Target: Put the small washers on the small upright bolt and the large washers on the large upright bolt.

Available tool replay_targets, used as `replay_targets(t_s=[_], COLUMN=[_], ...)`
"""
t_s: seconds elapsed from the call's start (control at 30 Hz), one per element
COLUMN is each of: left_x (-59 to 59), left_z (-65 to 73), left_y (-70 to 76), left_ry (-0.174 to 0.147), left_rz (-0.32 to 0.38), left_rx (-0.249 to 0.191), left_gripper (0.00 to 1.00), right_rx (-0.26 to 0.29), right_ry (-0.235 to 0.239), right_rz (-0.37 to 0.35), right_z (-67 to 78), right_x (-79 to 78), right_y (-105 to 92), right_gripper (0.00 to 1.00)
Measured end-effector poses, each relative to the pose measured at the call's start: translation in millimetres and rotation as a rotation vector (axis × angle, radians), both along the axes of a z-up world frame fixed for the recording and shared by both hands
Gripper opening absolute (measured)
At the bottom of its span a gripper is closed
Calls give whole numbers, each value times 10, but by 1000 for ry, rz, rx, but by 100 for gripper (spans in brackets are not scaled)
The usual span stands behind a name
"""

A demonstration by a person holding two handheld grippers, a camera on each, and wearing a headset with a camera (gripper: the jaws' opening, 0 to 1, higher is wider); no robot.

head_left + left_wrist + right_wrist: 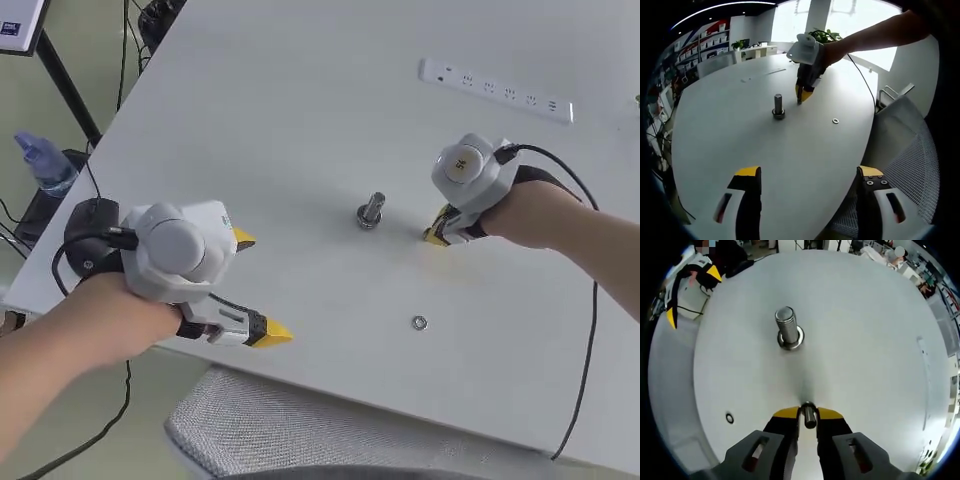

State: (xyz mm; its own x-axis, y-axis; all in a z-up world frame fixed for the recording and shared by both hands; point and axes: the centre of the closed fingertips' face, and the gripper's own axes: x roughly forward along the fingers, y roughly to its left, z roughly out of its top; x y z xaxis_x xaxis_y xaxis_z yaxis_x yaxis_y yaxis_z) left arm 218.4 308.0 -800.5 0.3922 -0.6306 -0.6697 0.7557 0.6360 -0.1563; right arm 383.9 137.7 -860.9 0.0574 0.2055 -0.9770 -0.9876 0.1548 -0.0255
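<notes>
At the far left of the head view a spray bottle (45, 165) stands beyond the edge of the white counter (300, 100). Next comes the left gripper (260, 287), held in a hand above the counter's near edge. Its yellow-tipped jaws are wide apart with nothing between them, which the left gripper view (809, 172) confirms. Below it a grey mesh chair (260, 430) is tucked under the near edge.

Near the middle of the counter the large bolt (371, 211) stands upright with a metal ring around its base. Whether that ring is a washer or the bolt's own head I cannot tell. A single small washer (419, 322) lies flat on the counter, nearer the person and slightly right of the bolt, well apart from both grippers.

Just right of the large bolt, the right gripper (437, 232) points down with its tips at the counter surface. In the right gripper view its jaws (809, 412) are clamped together on the small bolt (810, 417), a short metal cylinder seen end on.

A white power strip (495, 90) lies at the far right.
</notes>
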Motion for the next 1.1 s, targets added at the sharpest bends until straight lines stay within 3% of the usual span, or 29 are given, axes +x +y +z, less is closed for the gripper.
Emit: replay_targets(t_s=[0.73, 1.1], left_x=[-21, -21], left_z=[12, 53], left_y=[-25, -48], left_ry=[1, -10], left_rz=[-3, -8], left_rx=[4, -1], left_gripper=[76, 76], right_rx=[11, 28], right_ry=[5, -3], right_rz=[11, 3], right_z=[2, 96], right_x=[51, 58], right_y=[-32, -64], right_gripper=[22, 23])
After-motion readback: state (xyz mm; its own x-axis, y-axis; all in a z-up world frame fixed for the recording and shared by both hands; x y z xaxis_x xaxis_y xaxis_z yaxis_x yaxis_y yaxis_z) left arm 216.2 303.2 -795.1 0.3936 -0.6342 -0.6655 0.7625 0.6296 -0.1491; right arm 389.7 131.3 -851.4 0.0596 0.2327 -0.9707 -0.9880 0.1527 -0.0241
